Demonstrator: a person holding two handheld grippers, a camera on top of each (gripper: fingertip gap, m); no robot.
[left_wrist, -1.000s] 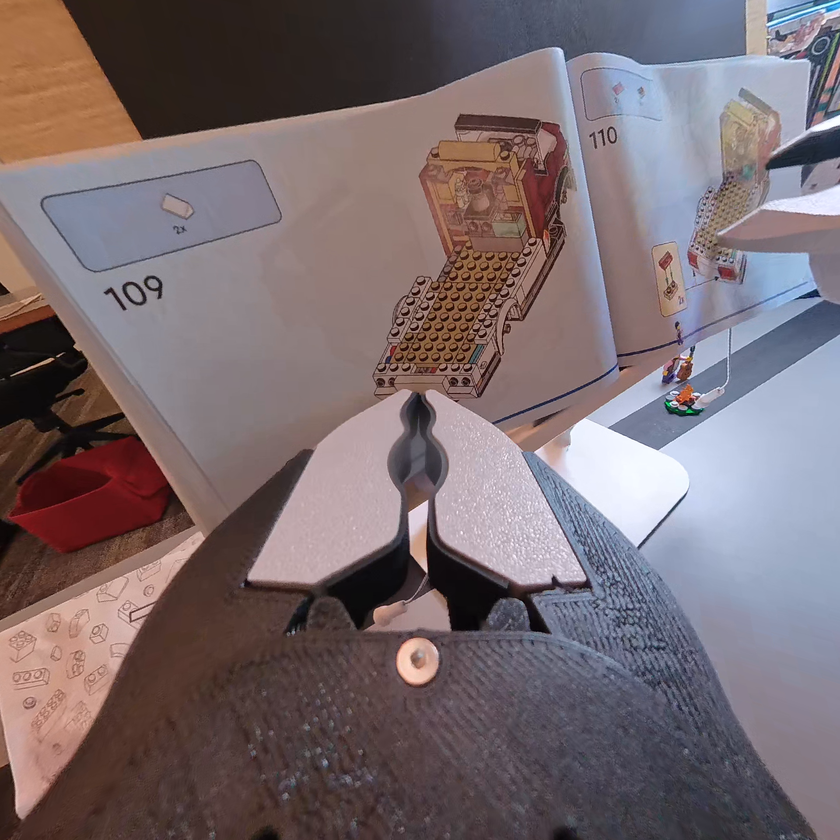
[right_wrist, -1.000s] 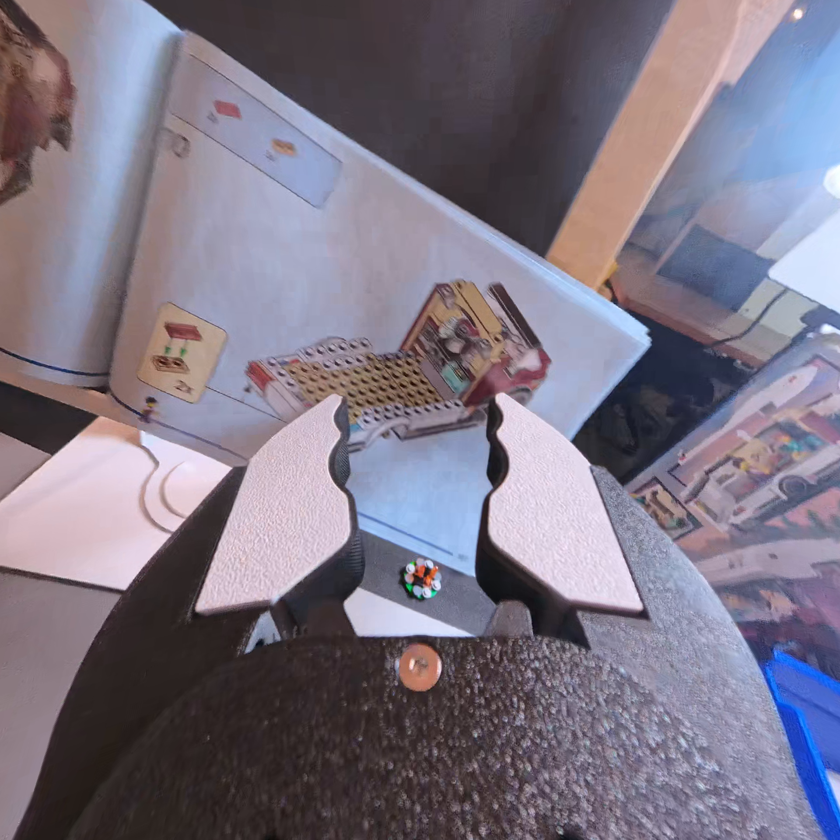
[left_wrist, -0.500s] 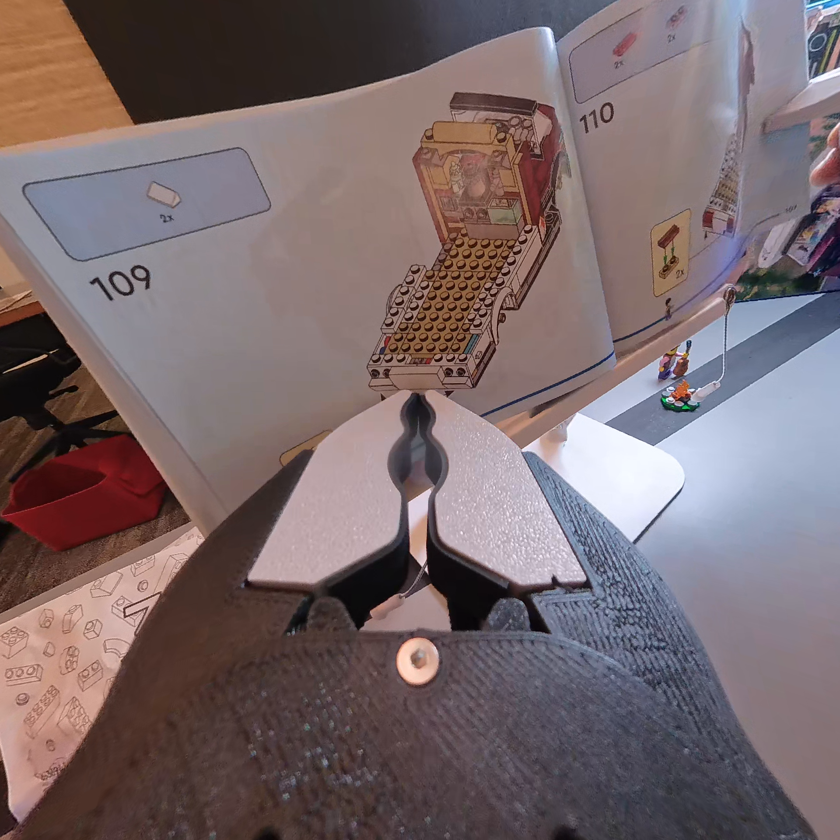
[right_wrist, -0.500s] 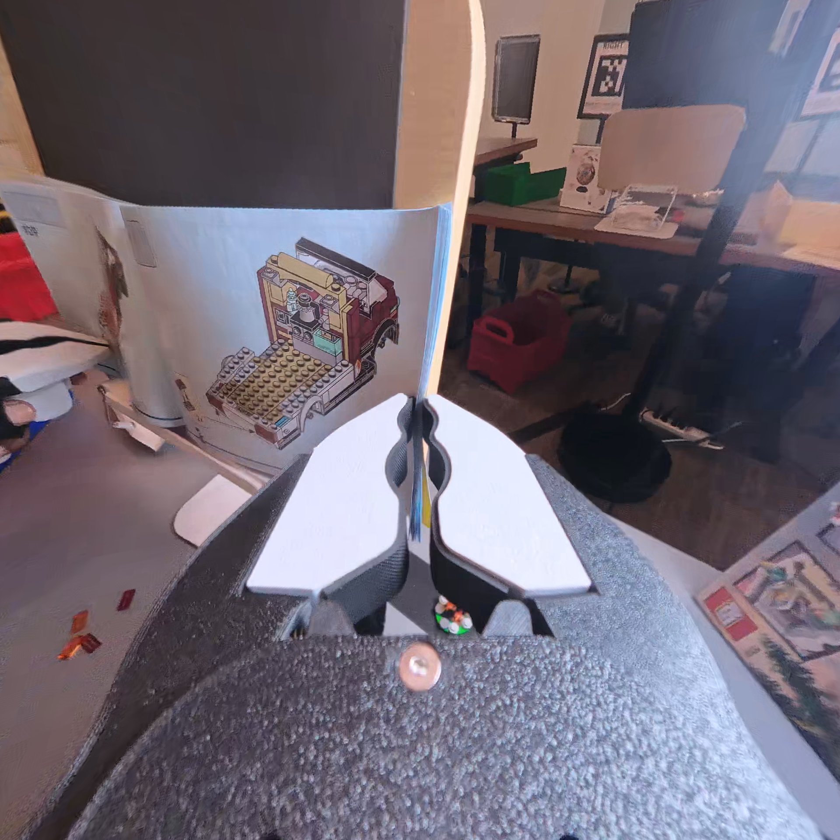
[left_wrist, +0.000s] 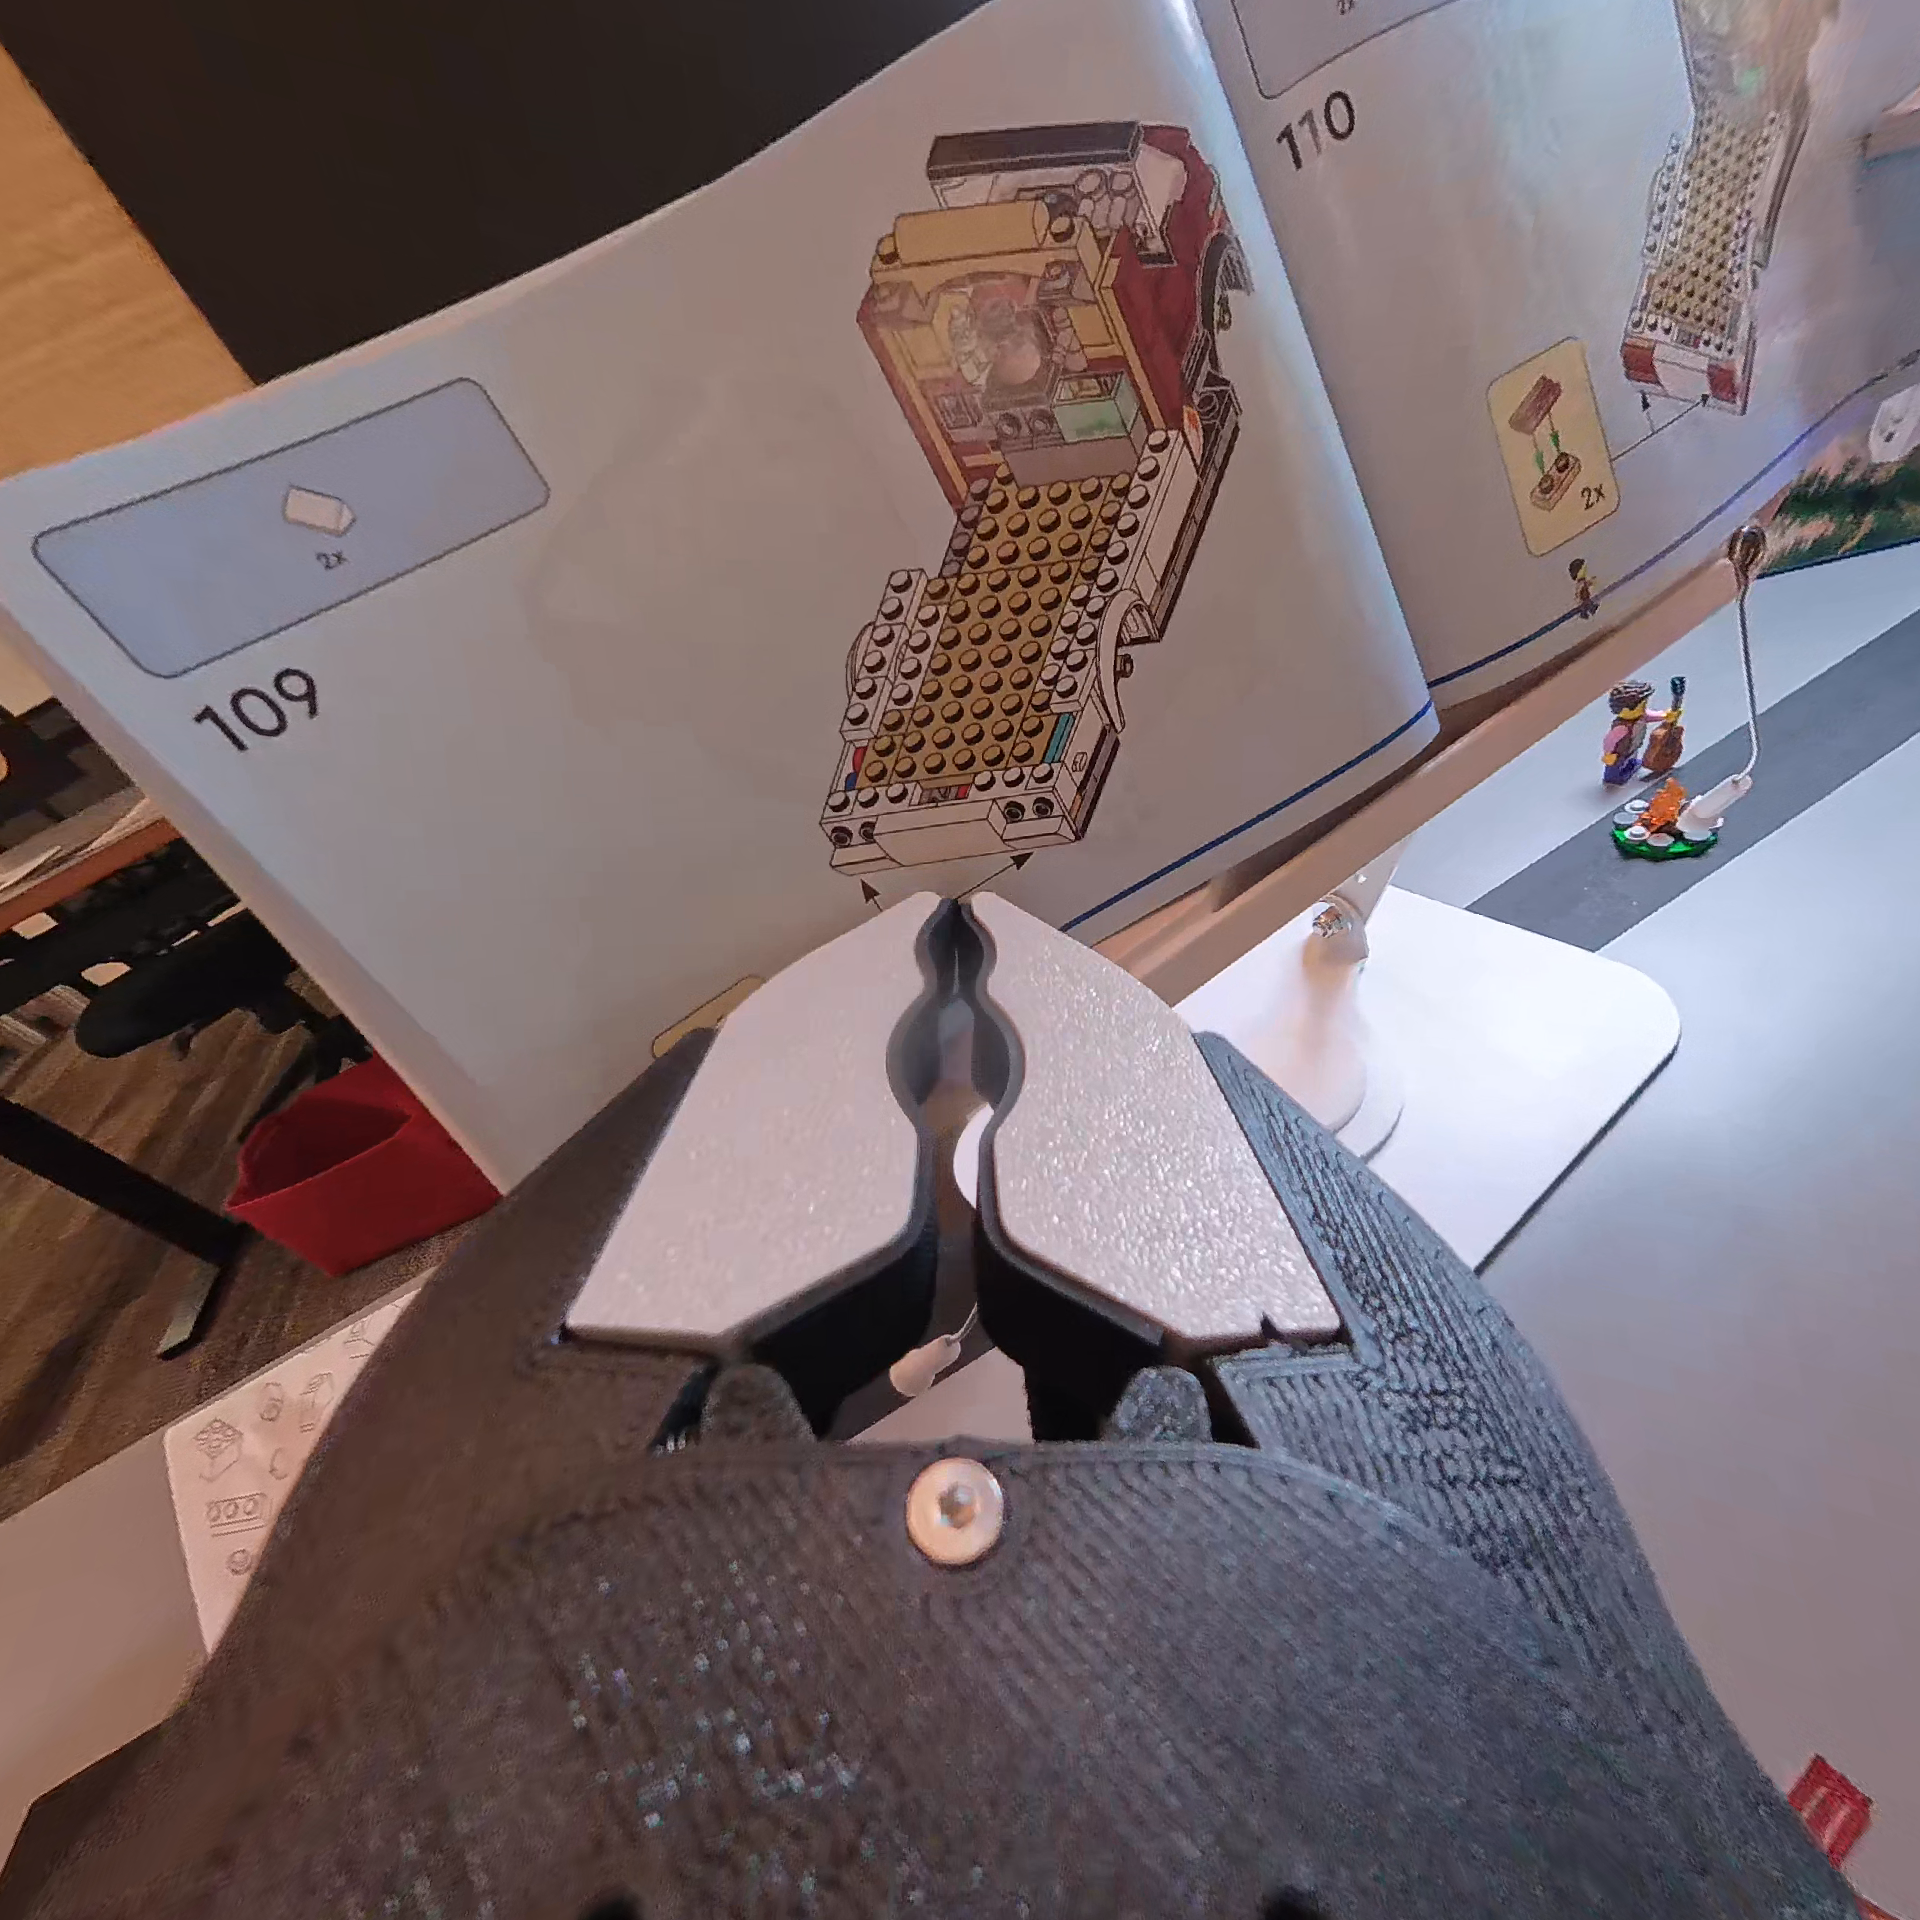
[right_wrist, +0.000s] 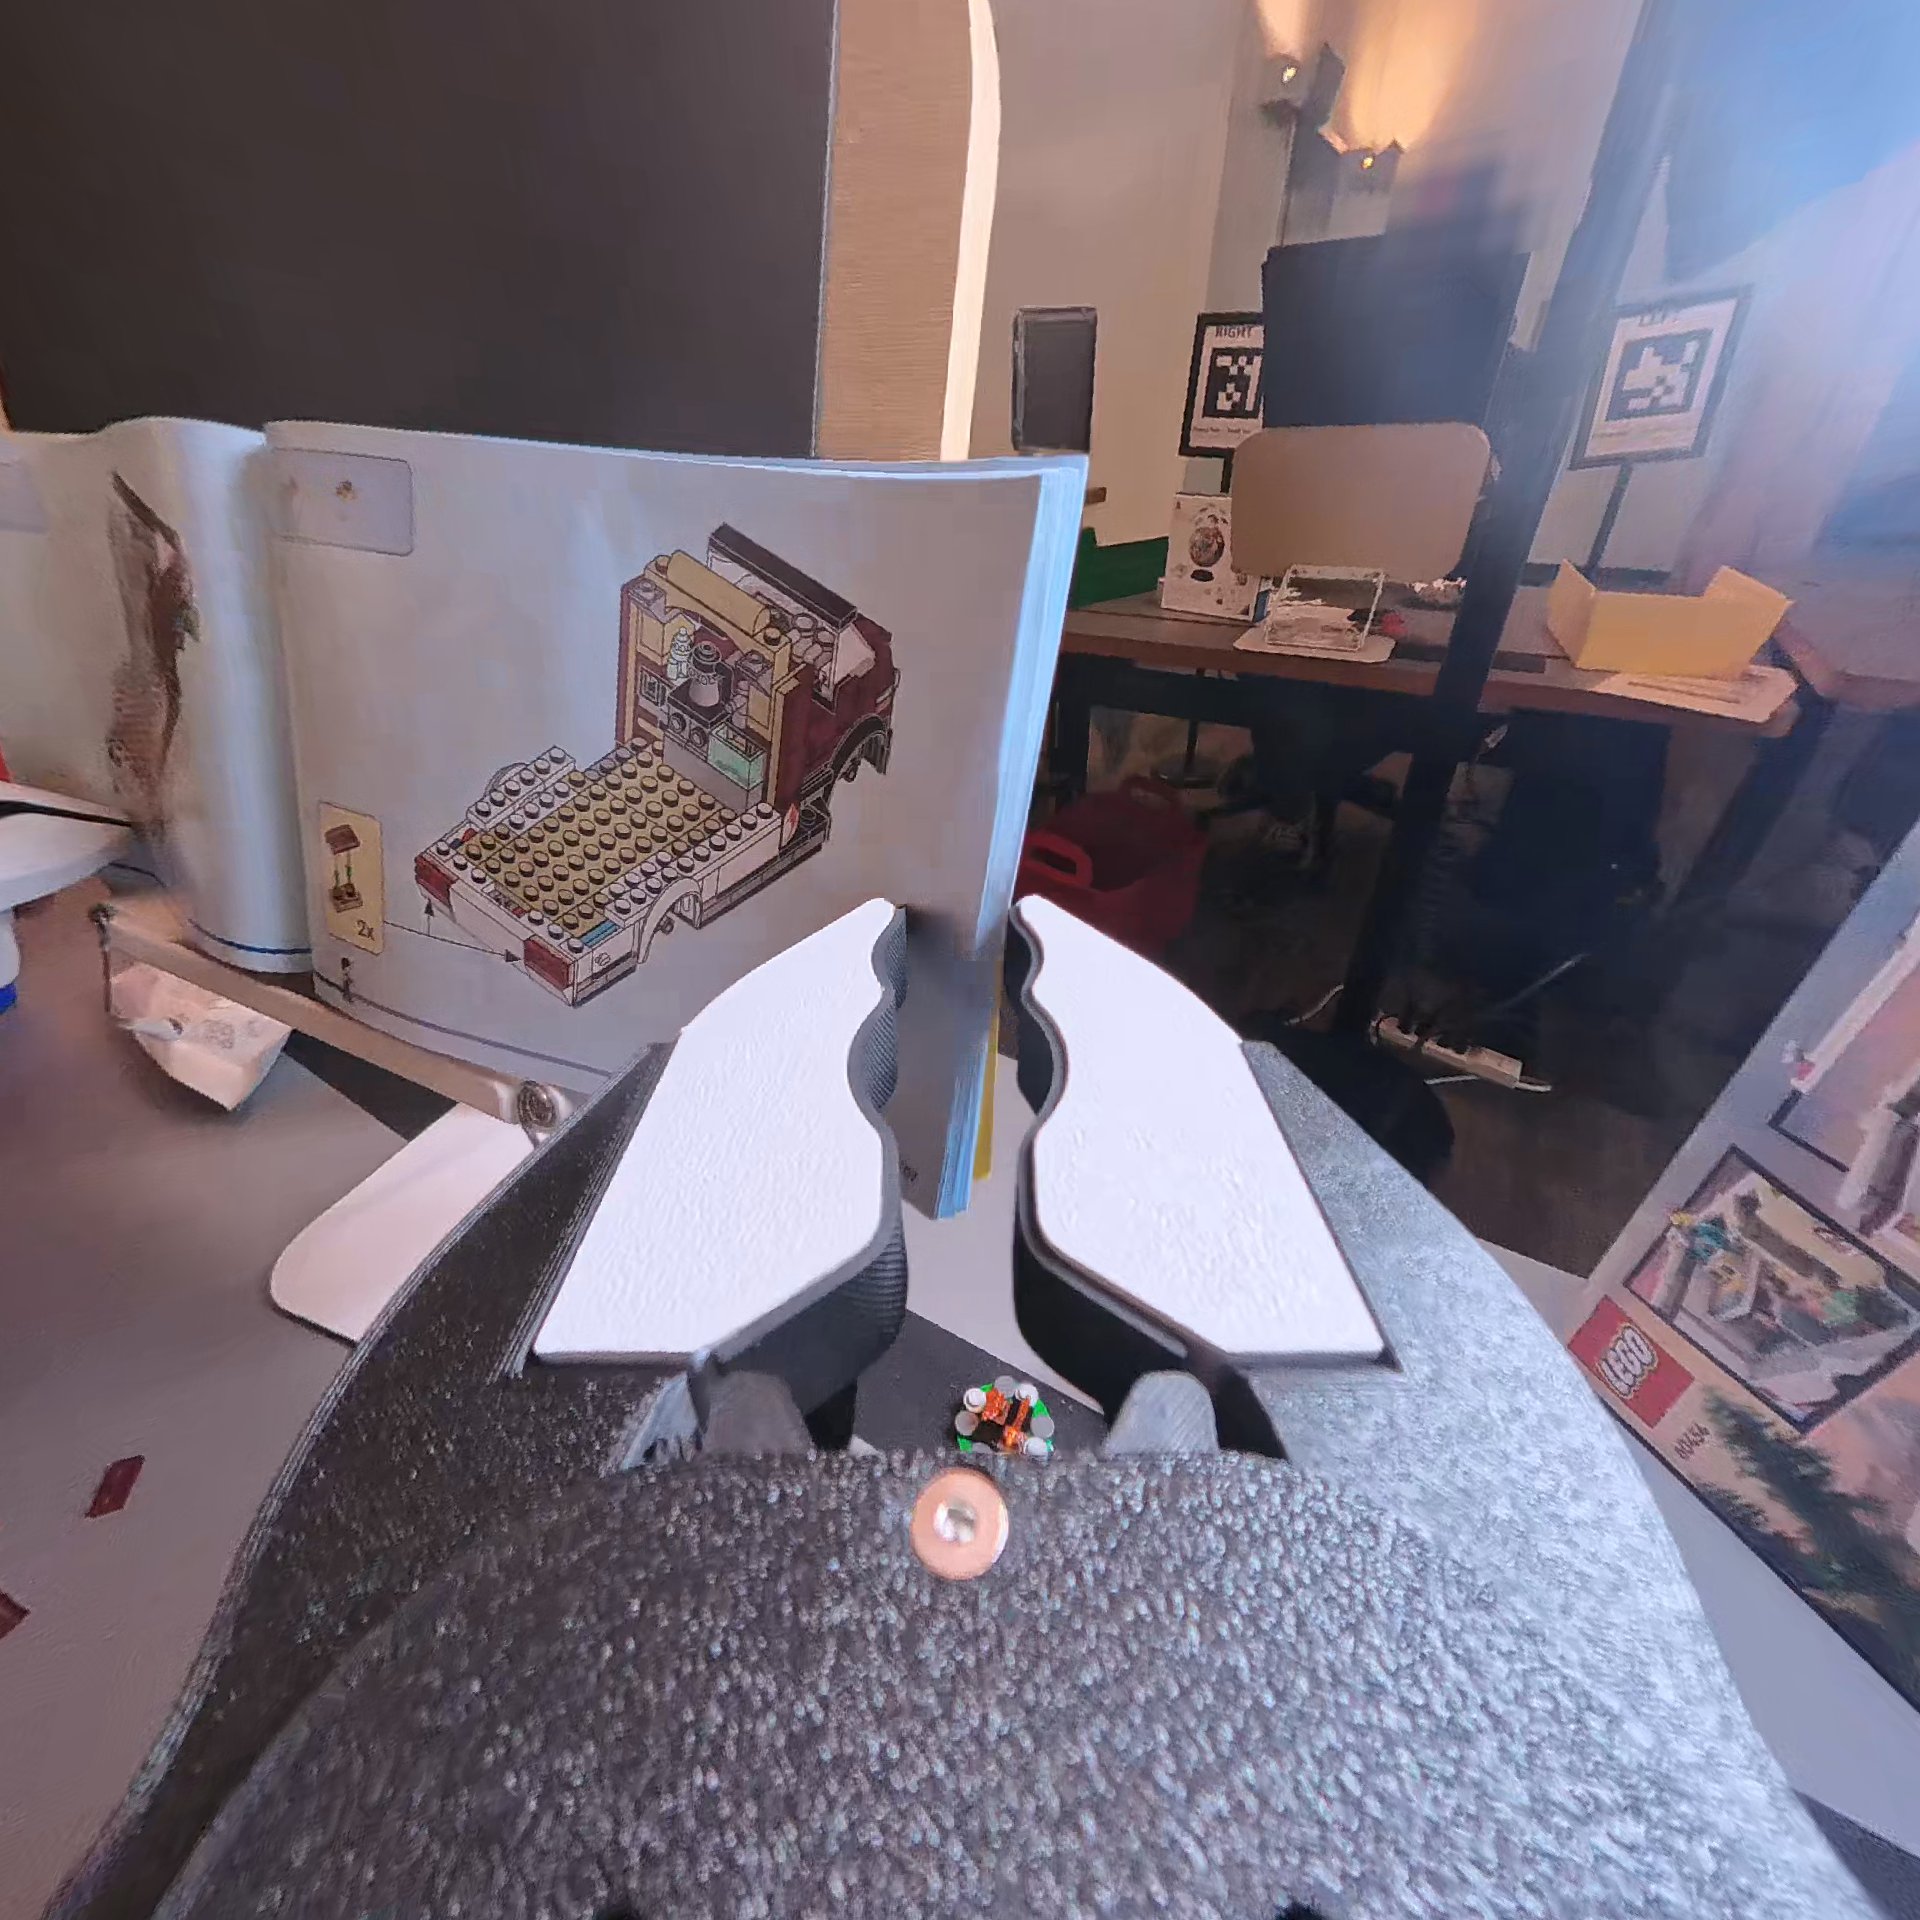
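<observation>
A: L gripper (left_wrist: 951, 914), what do we see?

B: Fingers closed tip to tip, nothing gripped. Tips sit just in front of the lower edge of the left page of the open instruction booklet (left_wrist: 623, 582); can't tell if they touch the paper. Booklet stands on a white stand (left_wrist: 1455, 1049) on the grey table (left_wrist: 1714, 1403).

A: R gripper (right_wrist: 956, 920)?

B: Partly open. The booklet's right-hand page stack (right_wrist: 997, 831) runs edge-on between the two fingers (right_wrist: 769, 1122). We see a gap on the right-finger side, so pads aren't pressing it. Left-finger side looks v. close to the paper; contact we can't tell. We count it as not gripping.

A: Other stuff nearby?

B: Small green round piece w/ orange bits (right_wrist: 1003, 1418) on the table below the R gripper, also visible in the left wrist view next to a toy figure (left_wrist: 1636, 727). Thin cord (left_wrist: 1751, 675) hangs from the stand's ledge down to there. Small red bits (right_wrist: 114, 1484) on the table to the left. Printed box (right_wrist: 1766, 1351) at the right edge. Crumpled plastic bag (right_wrist: 197, 1039) by the stand's ledge. Red bin (left_wrist: 343, 1164) on the floor beyond the table.
</observation>
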